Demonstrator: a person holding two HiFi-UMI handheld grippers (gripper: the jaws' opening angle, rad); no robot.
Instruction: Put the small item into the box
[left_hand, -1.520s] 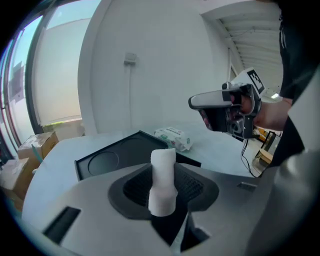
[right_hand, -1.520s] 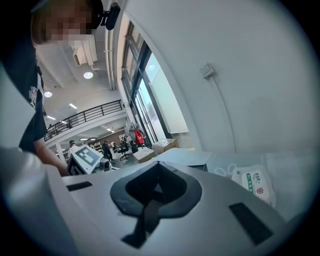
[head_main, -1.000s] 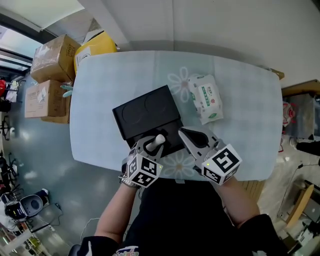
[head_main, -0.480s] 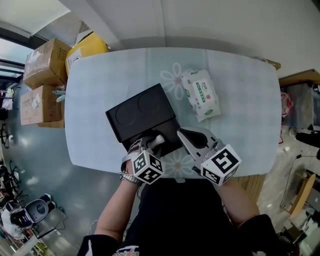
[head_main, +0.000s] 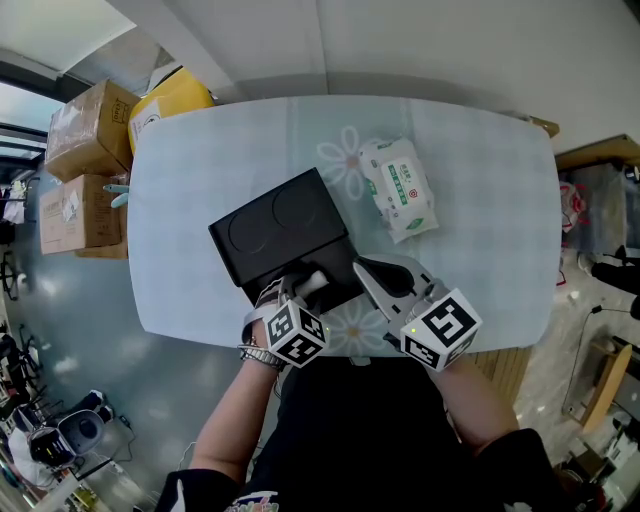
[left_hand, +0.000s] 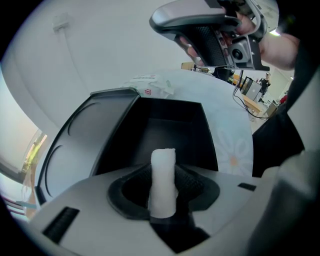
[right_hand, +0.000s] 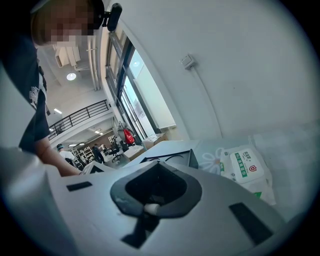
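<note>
The left gripper (head_main: 305, 288) is positioned over the open compartment of the black rectangular box (head_main: 340, 262), near the front edge of the pale blue desk with a flower print (head_main: 200, 180). Its jaws are opening, and the small white cylindrical item (left_hand: 163, 170) stands upright between them, with the pads still in contact on both sides. The item therefore sits above the box interior and has not been set down in it.

The hinged black lid (head_main: 275, 230) lies flat on the desk to the far left of the compartment (two shallow circular recesses show on its inner face).

The right gripper (head_main: 368, 268) is just beside the box on its right, with its tip at the box's edge. Its jaws are together and hold nothing.

A white pack of wet wipes with green print (head_main: 400, 190) lies on the desk beyond the box and to the right, apart from it.

On the floor past the desk's left end are brown cardboard cartons (head_main: 85, 110) and a yellow bag (head_main: 175, 95).
</note>
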